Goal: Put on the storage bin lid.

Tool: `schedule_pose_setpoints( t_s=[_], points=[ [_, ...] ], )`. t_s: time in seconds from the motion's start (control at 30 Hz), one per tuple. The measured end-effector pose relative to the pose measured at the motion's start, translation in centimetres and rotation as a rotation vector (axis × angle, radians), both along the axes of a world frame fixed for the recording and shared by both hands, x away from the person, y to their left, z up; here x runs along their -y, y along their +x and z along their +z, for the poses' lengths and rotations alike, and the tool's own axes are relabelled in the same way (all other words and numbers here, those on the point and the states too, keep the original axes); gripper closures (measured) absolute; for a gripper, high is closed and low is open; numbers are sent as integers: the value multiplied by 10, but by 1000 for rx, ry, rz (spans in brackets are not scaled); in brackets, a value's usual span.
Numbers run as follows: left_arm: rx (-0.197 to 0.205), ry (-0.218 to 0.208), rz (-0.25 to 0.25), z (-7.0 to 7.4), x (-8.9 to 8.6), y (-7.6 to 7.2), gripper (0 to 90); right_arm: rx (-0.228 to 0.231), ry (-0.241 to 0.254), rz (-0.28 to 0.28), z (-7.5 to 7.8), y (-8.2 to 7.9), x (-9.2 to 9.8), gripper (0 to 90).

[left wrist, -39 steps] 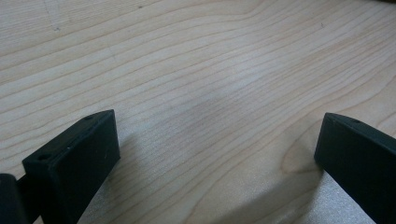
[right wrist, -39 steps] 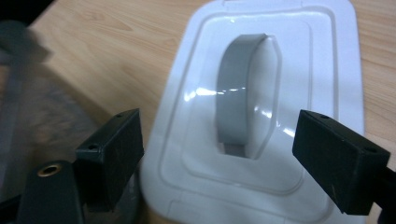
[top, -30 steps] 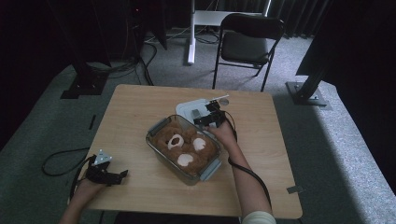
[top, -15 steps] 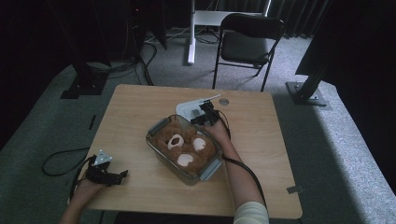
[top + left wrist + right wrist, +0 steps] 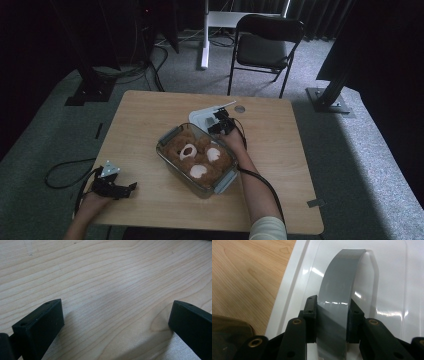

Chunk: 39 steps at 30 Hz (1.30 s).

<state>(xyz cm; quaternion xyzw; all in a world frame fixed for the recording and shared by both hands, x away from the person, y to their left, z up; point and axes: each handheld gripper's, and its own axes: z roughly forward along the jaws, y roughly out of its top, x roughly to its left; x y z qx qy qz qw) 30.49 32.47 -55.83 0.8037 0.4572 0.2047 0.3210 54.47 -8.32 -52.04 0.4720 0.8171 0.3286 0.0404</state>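
High view. We record a wooden counter (image 5: 150,120) on a grey carpeted floor (image 5: 370,150), with a black folding chair (image 5: 265,45) standing beyond its far edge. Near the middle of the counter sits a clear glass dish (image 5: 197,159) with a brown plush bear (image 5: 197,152) lying inside it. Just beyond the dish, toward the far side, lies a white lid (image 5: 202,118). The right gripper (image 5: 220,124) is down on that lid, the right hand (image 5: 234,145) behind it passing beside the dish's far corner. The left gripper (image 5: 117,187) rests at the near left part of the counter, well apart from the dish, with its cable (image 5: 62,175) trailing off the edge.

Left gripper view. We see the two black jaws spread wide, with bare wood grain of the counter (image 5: 105,277) between them and nothing held.

Right gripper view. We list the white lid (image 5: 387,290) lying flat on the counter (image 5: 244,277), its surface glossy. A grey strap handle (image 5: 339,290) arches up from the lid's middle. The right gripper (image 5: 332,322) has just been closing, and its jaws now pinch this handle from both sides, the pads pressed flat against its edges. A brown corner of the glass dish (image 5: 229,332) shows at the lower left, just beside the lid.
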Motion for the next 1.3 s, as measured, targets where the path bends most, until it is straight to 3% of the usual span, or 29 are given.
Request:
schedule_pose_setpoints(
  t_s=[0.23, 0.63, 0.93, 1.03, 1.3],
  points=[
    [0, 0, 0, 0, 0, 0, 5, 12, -1, -18, 10, -6, 12, 685],
    [0, 0, 0, 0, 0, 0, 4, 79, 49, -70, 42, -25, 61, 690],
    [0, 0, 0, 0, 0, 0, 5, 145, 89, -78, 81, -45, 83, 695],
    [0, 0, 0, 0, 0, 0, 5, 181, 125, -63, 96, -53, 87, 711],
    [0, 1, 0, 0, 0, 0, 4, 276, 166, -10, 137, -81, 87, 717]
  ],
)
